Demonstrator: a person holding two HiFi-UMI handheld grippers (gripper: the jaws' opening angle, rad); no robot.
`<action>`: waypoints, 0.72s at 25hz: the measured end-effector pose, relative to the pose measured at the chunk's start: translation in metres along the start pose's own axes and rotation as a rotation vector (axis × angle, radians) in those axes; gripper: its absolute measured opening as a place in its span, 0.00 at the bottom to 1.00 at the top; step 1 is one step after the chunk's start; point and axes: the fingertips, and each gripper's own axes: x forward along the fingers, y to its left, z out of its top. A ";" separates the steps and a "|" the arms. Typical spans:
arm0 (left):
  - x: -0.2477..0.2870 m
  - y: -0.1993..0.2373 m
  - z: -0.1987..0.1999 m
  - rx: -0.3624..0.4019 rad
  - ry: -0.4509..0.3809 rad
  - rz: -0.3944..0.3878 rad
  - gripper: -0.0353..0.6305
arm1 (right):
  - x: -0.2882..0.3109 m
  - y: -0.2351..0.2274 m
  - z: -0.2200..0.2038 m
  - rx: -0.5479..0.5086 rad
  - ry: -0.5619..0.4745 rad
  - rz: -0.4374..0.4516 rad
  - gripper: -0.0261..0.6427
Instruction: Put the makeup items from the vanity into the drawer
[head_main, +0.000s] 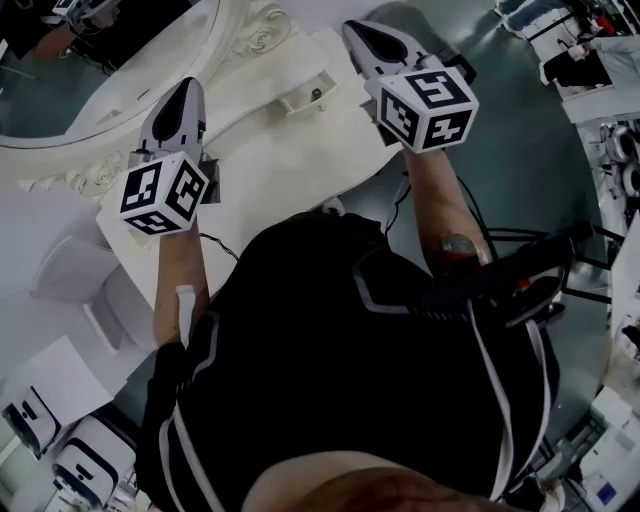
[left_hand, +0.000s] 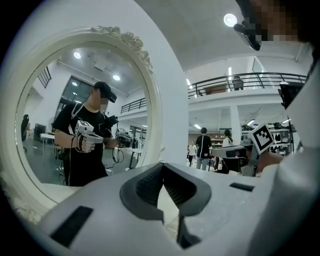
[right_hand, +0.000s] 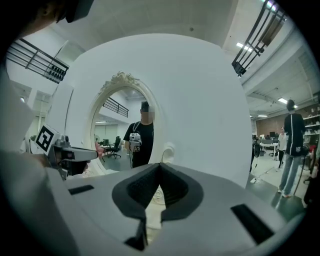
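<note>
No makeup item shows in any view. I stand at a white vanity with an oval mirror in a carved frame. A small drawer box with a knob sits on the vanity top between my two grippers. My left gripper hangs over the vanity's left part by the mirror frame, shut and holding nothing; its dark pads meet at the tips. My right gripper is held over the vanity's far right part, shut and holding nothing. Both point level at the mirror.
A white stool or box stands at the vanity's left. White devices lie on the floor at lower left. Black cables run past my right arm. Other people stand far off in the hall.
</note>
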 end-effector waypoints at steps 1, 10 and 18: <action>-0.001 0.001 0.000 -0.001 -0.003 0.003 0.06 | -0.001 0.001 0.001 -0.003 0.000 0.001 0.05; -0.004 0.001 0.002 -0.004 -0.016 -0.001 0.06 | -0.004 -0.001 0.004 -0.015 -0.007 -0.004 0.04; -0.004 0.004 0.002 0.033 -0.004 0.049 0.06 | -0.004 -0.002 0.003 -0.020 0.000 -0.004 0.04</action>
